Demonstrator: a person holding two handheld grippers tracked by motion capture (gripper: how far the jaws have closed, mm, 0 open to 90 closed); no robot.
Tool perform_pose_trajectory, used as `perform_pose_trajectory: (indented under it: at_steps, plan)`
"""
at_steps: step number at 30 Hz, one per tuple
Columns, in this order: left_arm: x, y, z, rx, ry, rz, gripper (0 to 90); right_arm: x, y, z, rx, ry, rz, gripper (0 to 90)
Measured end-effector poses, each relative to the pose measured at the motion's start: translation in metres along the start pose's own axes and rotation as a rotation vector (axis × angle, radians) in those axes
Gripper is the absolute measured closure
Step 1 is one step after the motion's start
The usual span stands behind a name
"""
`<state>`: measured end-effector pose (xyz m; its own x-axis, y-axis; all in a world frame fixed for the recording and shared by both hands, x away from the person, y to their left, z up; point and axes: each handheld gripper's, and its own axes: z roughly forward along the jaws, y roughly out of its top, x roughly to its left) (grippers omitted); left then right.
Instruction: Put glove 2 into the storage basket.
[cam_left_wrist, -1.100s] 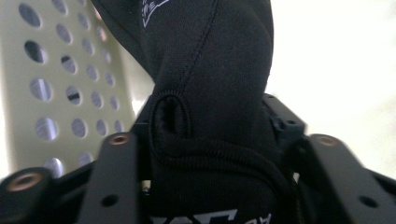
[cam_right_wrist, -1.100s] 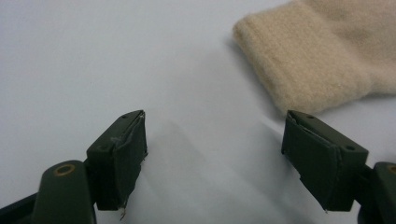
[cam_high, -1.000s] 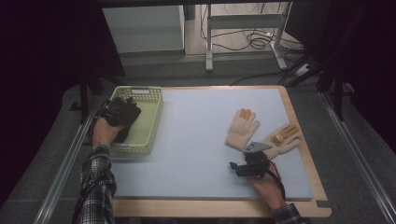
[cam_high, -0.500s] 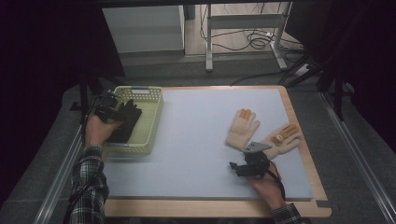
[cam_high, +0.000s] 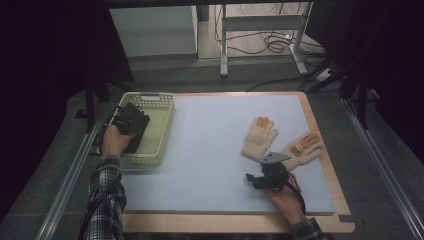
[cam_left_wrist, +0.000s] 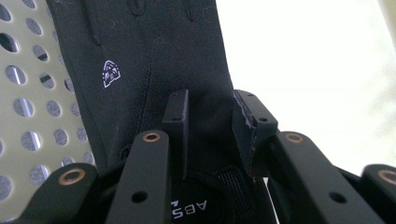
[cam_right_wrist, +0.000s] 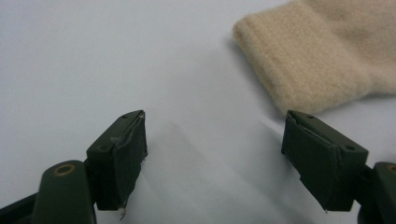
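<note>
My left tongs (cam_high: 131, 120) have just been closing and now clench a black glove (cam_left_wrist: 154, 70) at its cuff end, the pads pressing the fabric between them. The glove stretches away ahead of these tongs, a small white logo on its back, over the perforated wall of the basket (cam_high: 157, 131) that lies under and beside them. In the high view the glove hangs dark below my left hand (cam_high: 113, 141) at the basket's near left side.

My right tongs (cam_right_wrist: 215, 158) stand released, jaws wide apart with only bare worktop (cam_high: 210, 150) between them. A beige glove (cam_right_wrist: 322, 51) lies just ahead and to the right of them, its ribbed cuff nearest, not touching. A second beige glove (cam_high: 302, 148) lies beside it, farther right.
</note>
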<state>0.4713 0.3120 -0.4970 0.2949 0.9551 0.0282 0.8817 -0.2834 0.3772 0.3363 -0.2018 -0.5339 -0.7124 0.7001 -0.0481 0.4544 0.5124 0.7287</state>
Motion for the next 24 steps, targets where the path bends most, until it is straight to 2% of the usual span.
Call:
perform_pose_trajectory:
  at_steps: [3, 6, 13, 21, 24]
  plan:
    - [-0.001, -0.001, -0.007, -0.044, -0.027, -0.012, 58.3, 0.0, 0.0, 0.0, 0.0, 0.0, 0.0, 22.1]
    - [-0.001, -0.003, -0.017, -0.109, -0.062, -0.03, 50.4, 0.0, 0.0, 0.0, 0.0, 0.0, 0.0, 22.0]
    - [-0.013, -0.007, -0.035, -0.225, -0.131, -0.015, 29.7, 0.0, 0.0, 0.0, 0.0, 0.0, -0.001, 22.1]
    - [-0.04, -0.009, -0.05, -0.332, -0.202, 0.041, 13.7, 0.0, 0.0, 0.0, 0.002, -0.001, 0.0, 22.0]
    - [-0.052, -0.009, -0.053, -0.352, -0.2, 0.078, 9.3, 0.0, 0.0, 0.0, 0.003, -0.001, -0.002, 22.0]
